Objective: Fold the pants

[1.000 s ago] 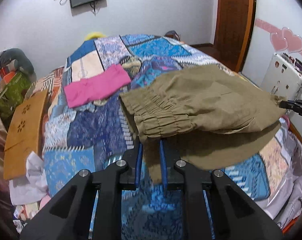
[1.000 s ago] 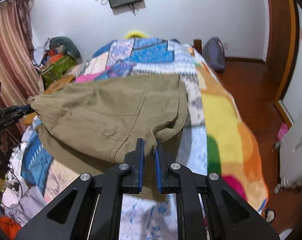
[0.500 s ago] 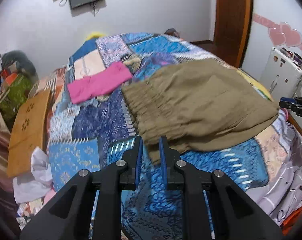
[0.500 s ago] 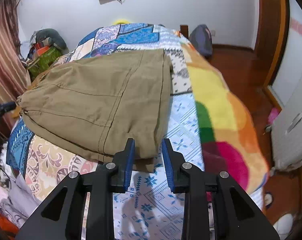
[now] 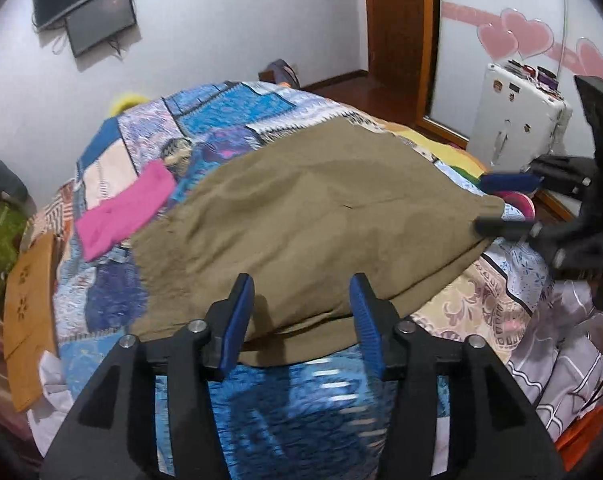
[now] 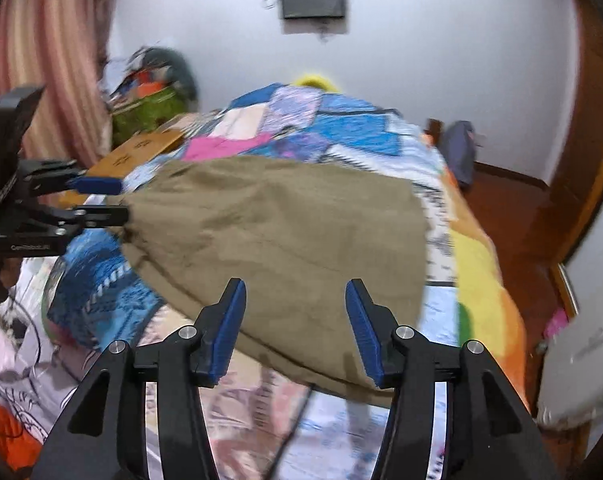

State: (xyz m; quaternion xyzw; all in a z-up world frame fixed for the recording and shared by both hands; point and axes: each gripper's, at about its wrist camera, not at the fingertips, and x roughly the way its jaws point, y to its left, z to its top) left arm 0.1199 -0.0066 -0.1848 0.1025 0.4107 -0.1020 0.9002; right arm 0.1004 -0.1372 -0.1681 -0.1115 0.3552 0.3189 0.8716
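Both hand-held grippers (image 5: 301, 320) (image 6: 295, 326) now spread, released pants (image 5: 313, 216) lying ahead.

A bed (image 5: 205, 128) covered by a patchwork quilt (image 6: 341, 128) is set against a white wall (image 5: 221, 20), where a dark screen (image 5: 97, 20) is mounted. A striped curtain (image 6: 53, 40), a wooden door frame (image 5: 401, 28) and a reddish wooden floor (image 6: 509, 208) are seen.

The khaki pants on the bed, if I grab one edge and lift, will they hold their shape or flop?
The khaki pants would probably flop: they lie limp, following the bed. They seem light, thin cloth in soft folds. Layers may slide apart, since the lower layer sticks out at the near edge.
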